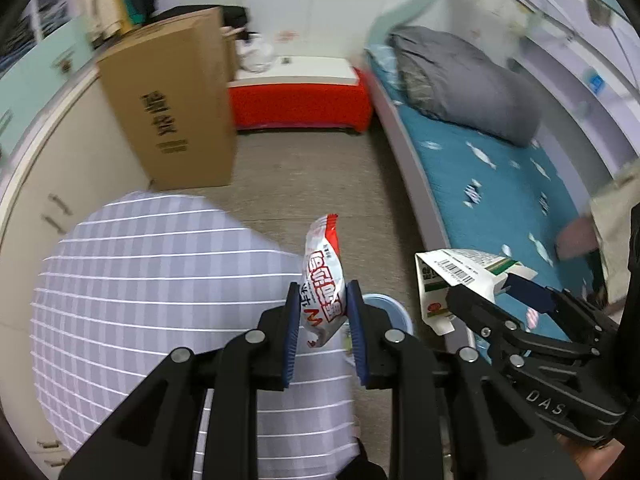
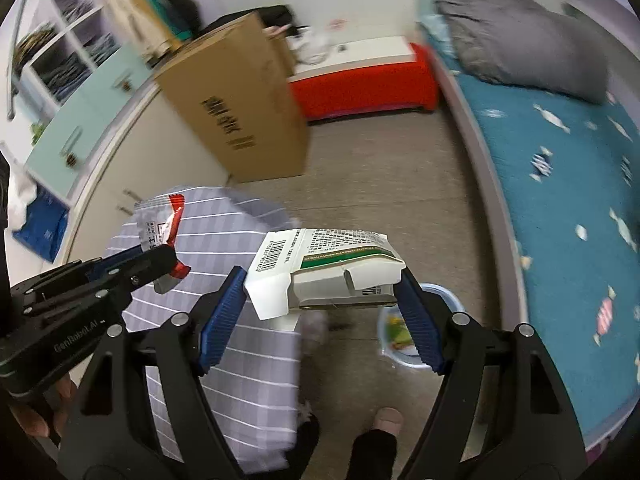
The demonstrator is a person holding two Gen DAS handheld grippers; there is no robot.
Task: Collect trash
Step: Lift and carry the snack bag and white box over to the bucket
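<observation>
- While both pieces were gripped, neither had reached the blue bin (image 2: 448, 294).
- Left gripper (image 1: 323, 312) pinched the snack wrapper (image 1: 323, 276) narrowly.
- Right gripper (image 2: 322, 294) clamped the white carton (image 2: 320, 268) wide; bin at five o'clock below.

Grey floor (image 1: 320, 184), teal-sheeted bed (image 1: 480, 176), tall cardboard box (image 1: 176, 100), red chest (image 1: 300, 100), butterfly-stickered white wall (image 1: 320, 8).

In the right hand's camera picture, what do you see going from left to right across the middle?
Left tongs holding a snack wrapper → checked cloth → right tongs holding a white carton → blue basin → bed with the teal sheet.
</observation>
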